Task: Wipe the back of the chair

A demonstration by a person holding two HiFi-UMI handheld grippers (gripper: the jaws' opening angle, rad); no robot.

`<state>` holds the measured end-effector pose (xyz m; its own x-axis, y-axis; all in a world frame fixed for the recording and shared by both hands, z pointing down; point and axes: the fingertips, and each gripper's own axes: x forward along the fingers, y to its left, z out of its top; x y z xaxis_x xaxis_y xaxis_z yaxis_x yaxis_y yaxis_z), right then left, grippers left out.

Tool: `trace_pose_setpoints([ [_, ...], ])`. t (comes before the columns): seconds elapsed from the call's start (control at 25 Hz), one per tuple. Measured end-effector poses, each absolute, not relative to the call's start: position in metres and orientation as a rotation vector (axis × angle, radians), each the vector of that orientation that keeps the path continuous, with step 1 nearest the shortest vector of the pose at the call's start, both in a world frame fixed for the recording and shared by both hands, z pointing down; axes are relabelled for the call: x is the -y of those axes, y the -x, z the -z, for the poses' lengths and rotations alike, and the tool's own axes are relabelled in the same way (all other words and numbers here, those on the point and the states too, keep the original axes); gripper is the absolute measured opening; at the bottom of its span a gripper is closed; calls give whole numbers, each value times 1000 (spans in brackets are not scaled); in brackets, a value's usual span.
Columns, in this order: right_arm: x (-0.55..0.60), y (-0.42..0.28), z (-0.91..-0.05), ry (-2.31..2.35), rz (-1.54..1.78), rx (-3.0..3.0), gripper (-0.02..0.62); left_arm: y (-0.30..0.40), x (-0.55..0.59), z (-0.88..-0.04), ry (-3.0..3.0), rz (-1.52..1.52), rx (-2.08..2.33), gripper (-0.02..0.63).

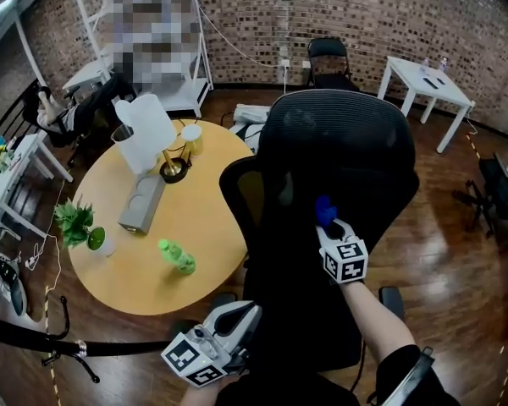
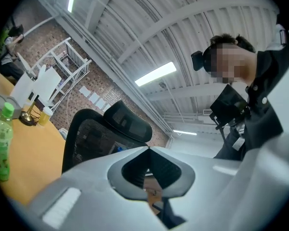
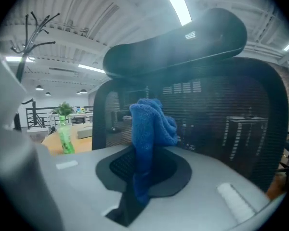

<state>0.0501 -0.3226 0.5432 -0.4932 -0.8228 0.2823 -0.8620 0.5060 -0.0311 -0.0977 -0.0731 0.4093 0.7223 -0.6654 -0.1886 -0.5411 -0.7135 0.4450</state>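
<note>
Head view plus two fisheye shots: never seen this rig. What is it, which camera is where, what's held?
No robot here: a person holds a two-jaw gripper in each hand. The head view is from a camera on the person's head, looking down; each gripper view rides on its gripper, looking along the jaws. The right gripper is shut on a blue cloth, up at the mesh back of the black chair. The left gripper sits low, jaws together, empty. On the round table: a green bottle, a potted plant, a white jug, a grey box.
</note>
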Motion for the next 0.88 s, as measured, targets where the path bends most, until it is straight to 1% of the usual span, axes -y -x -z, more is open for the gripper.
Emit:
trace_pose_setpoints([
  [0.48,289,120,-617,-955,-388,2606,55,144,64,-422,-2523,458,1072,0],
  [0.68,256,178,-619,-686,-384,2701,55,146,72,-423,-2536,441,1095,0],
  [0.8,230,198,-604,-453,-418,2844,55,143,75,-420,-2555,430,1091,0],
  [0.88,242,187,-612,-527,-496,2824,55,142,77,-418,-2560,423,1098,0],
])
